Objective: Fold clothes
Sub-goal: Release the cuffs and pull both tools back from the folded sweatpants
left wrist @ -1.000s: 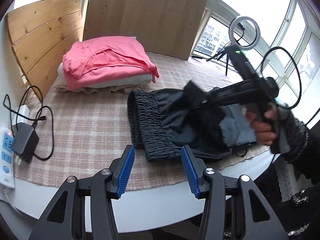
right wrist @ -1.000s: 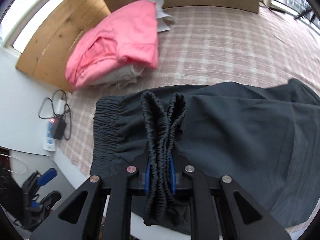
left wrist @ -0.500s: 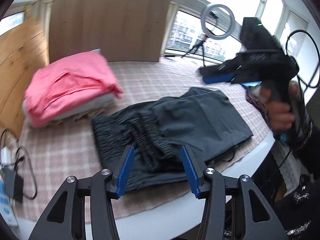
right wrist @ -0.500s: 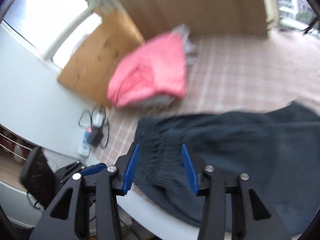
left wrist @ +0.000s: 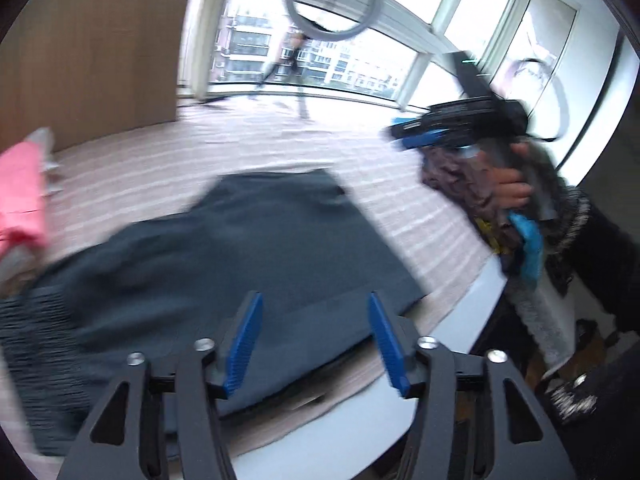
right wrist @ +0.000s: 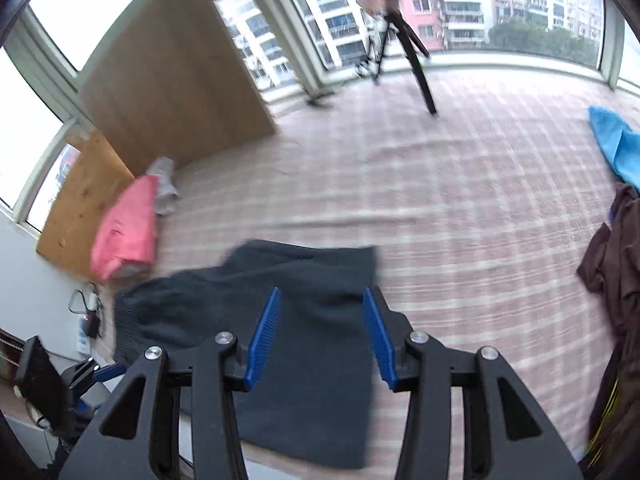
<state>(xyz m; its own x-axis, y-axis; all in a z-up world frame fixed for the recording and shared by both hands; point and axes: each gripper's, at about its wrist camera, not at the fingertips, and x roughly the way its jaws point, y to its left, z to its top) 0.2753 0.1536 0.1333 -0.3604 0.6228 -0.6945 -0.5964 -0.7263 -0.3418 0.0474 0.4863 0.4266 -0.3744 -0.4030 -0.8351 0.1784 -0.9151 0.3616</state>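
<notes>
A dark grey pair of shorts (left wrist: 240, 248) (right wrist: 312, 280) lies folded on the checked tablecloth (right wrist: 440, 208), its elastic waistband toward the left. My left gripper (left wrist: 314, 344) hovers over the right part of the garment near the table's front edge; its jaws are opening and nothing is between them. My right gripper (right wrist: 320, 336) also hangs above the shorts, open and empty. In the left wrist view a hand holds the right gripper (left wrist: 404, 136) up at the right, clear of the cloth. Both views are blurred by motion.
A pink folded garment (right wrist: 128, 232) (left wrist: 20, 196) tops a stack at the left by wooden boards (right wrist: 172, 76). A ring light tripod (right wrist: 404, 40) stands at the back. Brown clothes (right wrist: 612, 252) and a blue cloth (right wrist: 616, 140) lie at the right. A power strip (right wrist: 86, 328) sits at the left edge.
The right gripper let go of the bunched waistband, opened, and swung up and to the right. The left gripper also moved right along the shorts and spread wider.
</notes>
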